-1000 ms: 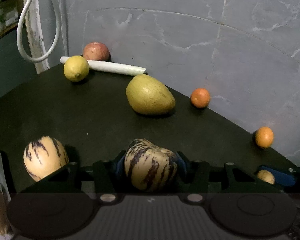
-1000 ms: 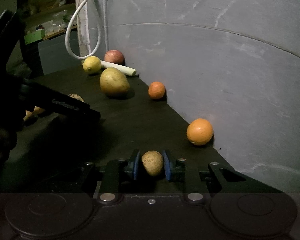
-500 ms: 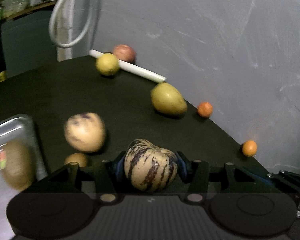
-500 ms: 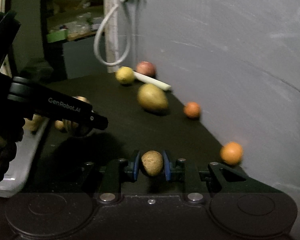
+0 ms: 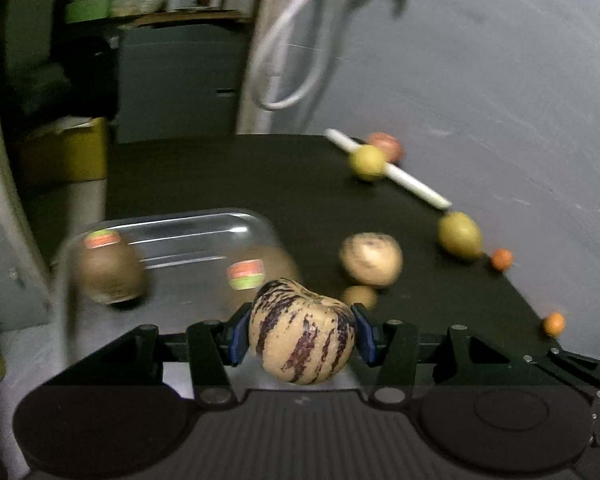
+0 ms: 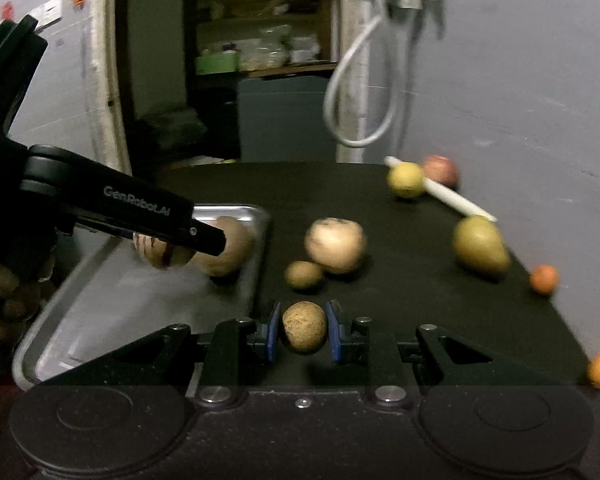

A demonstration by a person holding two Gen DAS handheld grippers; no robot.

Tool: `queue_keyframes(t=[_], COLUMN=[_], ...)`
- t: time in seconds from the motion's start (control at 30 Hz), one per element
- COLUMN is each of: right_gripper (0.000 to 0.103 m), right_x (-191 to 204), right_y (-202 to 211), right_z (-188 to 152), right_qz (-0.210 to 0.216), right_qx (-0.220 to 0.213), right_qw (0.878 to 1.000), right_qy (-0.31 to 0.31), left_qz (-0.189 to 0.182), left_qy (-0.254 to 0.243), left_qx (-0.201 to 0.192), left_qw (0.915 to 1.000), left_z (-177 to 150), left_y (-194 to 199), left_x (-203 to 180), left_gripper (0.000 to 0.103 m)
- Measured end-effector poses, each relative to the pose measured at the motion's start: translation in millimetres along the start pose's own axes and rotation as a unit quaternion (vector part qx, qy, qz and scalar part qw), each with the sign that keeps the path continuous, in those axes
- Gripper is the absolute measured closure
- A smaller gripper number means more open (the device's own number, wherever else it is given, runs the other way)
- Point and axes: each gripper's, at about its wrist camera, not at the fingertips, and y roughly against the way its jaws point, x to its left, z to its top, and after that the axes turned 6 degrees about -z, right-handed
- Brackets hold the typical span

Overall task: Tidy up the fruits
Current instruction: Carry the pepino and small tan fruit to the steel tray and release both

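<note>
Shiny metal tray (image 6: 260, 240), matt black tabletop (image 6: 420, 320), smooth striped fruit (image 5: 303, 340)

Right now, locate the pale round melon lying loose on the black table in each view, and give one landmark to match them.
Left wrist: pale round melon, right of centre, beyond the striped fruit clamped in the left hand-held gripper.
Right wrist, centre, right of the metal tray.
Shared landmark: the small tan fruit touching its near-left side.

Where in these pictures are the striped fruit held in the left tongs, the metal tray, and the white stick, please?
striped fruit (image 5: 303, 334), left wrist view, middle of its striped front.
metal tray (image 6: 260, 240), right wrist view, right rim.
white stick (image 5: 416, 188), left wrist view, mid-shaft.
</note>
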Motion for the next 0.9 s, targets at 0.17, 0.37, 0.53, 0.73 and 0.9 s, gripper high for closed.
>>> queue_keyframes(t=[0.17,0.37,0.53,0.73,0.9], right_gripper=[0.077,0.077,0.077,0.077,0.077], right_x=[36.4,69.2,82.4,89.0,91.7], right_y=[-15.6,-38.7,-54.5,-70.5,-74.1], right_z=[6.1,10.3,13.4,11.2,7.8], right_qz=[0.021,0.032,0.024,0.014,0.013], right_qx=[0.005,0.011,0.014,0.032,0.043], right_qw=[1.0,0.999,0.999,0.999,0.998], right_qy=[0.013,0.028,0.032,0.038,0.039], left_qz=[0.027,0.04,0.035,0.025,0.021], left_qy=[0.027,0.041,0.037,0.034,0.033], left_qx=[-0.004,-0.004,0.002,0.01,0.017], left_qw=[0.9993,0.9983,0.9987,0.999,0.9991], left_z=[-2.1,-0.5,-0.7,-4.3,-6.9], left_y=[14.1,17.7,8.6,-3.7,-10.6], left_x=[44.9,86.8,104.1,116.3,120.3], left_gripper=[0.047,0.047,0.047,0.047,0.047])
